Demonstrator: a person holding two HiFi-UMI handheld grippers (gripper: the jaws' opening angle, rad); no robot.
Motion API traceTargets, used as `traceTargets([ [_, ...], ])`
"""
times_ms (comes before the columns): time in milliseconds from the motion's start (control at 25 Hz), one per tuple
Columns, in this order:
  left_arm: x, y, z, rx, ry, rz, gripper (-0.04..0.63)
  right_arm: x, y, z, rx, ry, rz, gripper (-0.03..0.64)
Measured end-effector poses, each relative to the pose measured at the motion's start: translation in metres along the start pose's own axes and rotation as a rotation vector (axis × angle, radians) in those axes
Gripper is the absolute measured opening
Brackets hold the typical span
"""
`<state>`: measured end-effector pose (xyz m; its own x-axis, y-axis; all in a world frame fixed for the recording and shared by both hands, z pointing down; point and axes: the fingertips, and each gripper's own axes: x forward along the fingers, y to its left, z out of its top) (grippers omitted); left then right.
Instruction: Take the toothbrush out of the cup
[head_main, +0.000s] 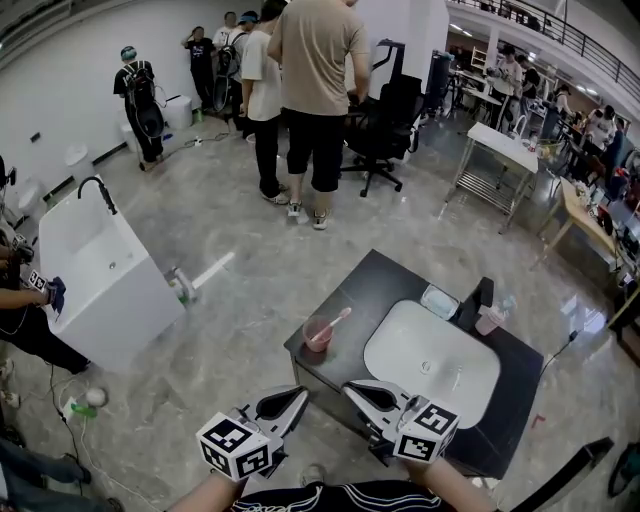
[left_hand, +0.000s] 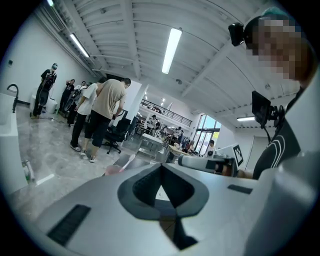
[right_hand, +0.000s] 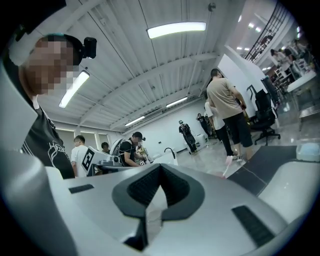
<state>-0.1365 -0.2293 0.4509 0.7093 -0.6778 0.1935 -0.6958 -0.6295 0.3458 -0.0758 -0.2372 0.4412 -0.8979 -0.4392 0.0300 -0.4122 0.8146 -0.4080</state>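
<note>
A pink cup stands on the left part of the black countertop, with a pink-and-white toothbrush leaning out of it to the right. My left gripper and right gripper hover side by side at the counter's near edge, both shut and holding nothing, a short way in front of the cup. In the left gripper view the cup and toothbrush show just left of the shut left gripper. Past the right gripper, only the toothbrush shows.
A white basin fills the counter's middle, with a soap dish and a pink bottle behind it. A white tub unit stands at the left. Several people, an office chair and a metal table are farther back.
</note>
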Motion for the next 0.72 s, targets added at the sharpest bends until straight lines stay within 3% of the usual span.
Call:
traceTargets([
  [360, 0.008, 0.03, -0.008, -0.021, 0.022, 0.014, 0.006, 0.019, -0.042, -0.005, 0.006, -0.018, -0.053, 0.006],
  [600, 0.011, 0.048, -0.01, -0.035, 0.034, 0.02, 0.006, 0.034, -0.076, -0.013, -0.035, 0.011, -0.136, 0.009],
  [720, 0.014, 0.056, -0.012, -0.045, 0.038, 0.02, 0.006, 0.042, -0.096, -0.021, -0.025, 0.023, -0.172, 0.052],
])
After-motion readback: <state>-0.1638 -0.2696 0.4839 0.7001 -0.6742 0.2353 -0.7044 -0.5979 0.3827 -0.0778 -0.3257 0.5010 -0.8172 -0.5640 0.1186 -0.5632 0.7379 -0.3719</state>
